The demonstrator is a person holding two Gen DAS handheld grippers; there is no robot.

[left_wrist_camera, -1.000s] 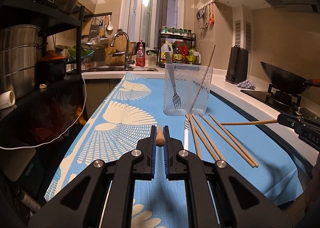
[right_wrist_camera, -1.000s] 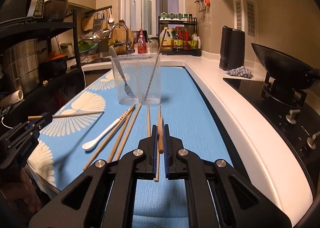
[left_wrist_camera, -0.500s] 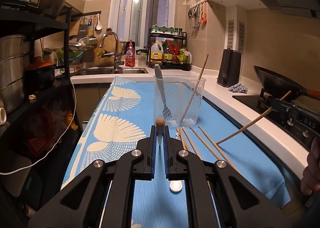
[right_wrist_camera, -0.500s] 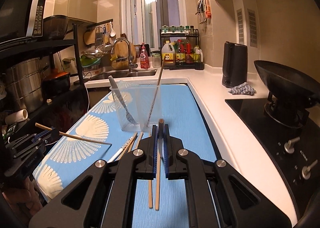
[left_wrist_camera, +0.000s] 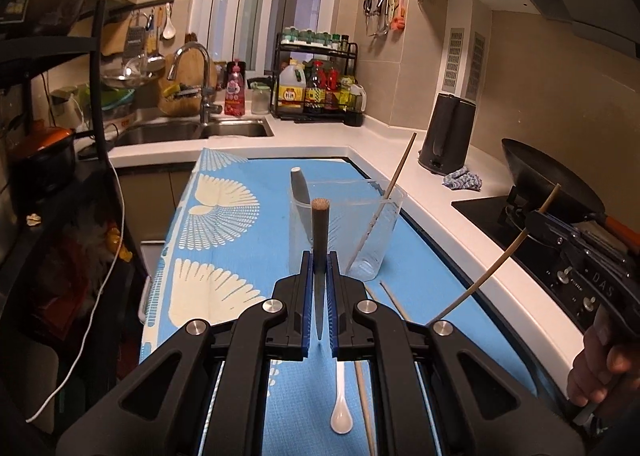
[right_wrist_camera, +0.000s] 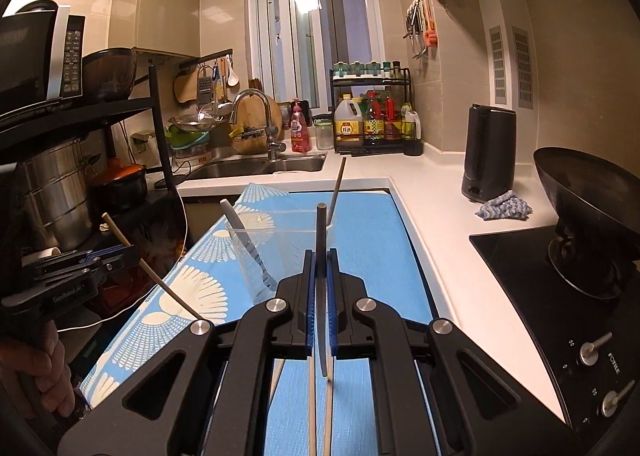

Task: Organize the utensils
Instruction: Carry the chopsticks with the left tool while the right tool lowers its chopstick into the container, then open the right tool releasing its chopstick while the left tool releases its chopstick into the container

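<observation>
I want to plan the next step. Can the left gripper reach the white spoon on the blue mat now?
Probably not yet. The left gripper is shut on a chopstick, so its jaws are occupied. The white spoon lies uncovered on the blue mat just below it.

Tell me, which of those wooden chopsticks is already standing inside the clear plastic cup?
The lone wooden chopstick leaning against the clear plastic cup rim, beside the fork. Two others are held in jaws; the rest lie on the blue mat.
</observation>
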